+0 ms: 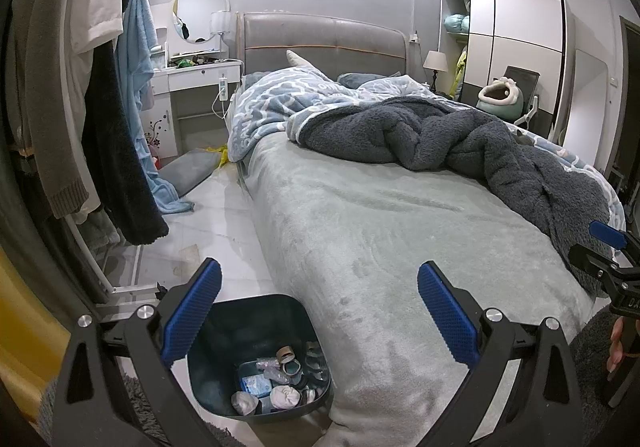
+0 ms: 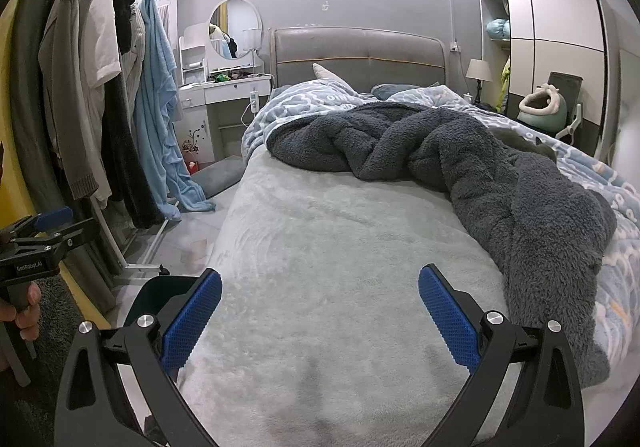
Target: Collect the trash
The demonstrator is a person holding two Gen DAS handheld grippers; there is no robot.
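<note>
A dark teal trash bin (image 1: 224, 311) stands on the floor at the bed's near left corner. It holds several bits of trash (image 1: 276, 379): tape rolls, crumpled plastic, white wads, a blue packet. My left gripper (image 1: 319, 313) is open and empty above the bin and the bed's corner. My right gripper (image 2: 320, 313) is open and empty over the grey-green bedsheet (image 2: 340, 247). In the right wrist view only the bin's rim (image 2: 160, 287) shows behind the left finger. Each gripper appears at the edge of the other's view, held by a hand.
A dark grey fleece blanket (image 2: 500, 183) and a blue patterned quilt (image 2: 312, 99) lie bunched on the far and right side of the bed. A clothes rack (image 1: 80, 107) with hanging garments lines the left. A white dressing table (image 1: 196, 75), wardrobe (image 1: 516, 47) and grey cushion (image 1: 188, 171) stand farther off.
</note>
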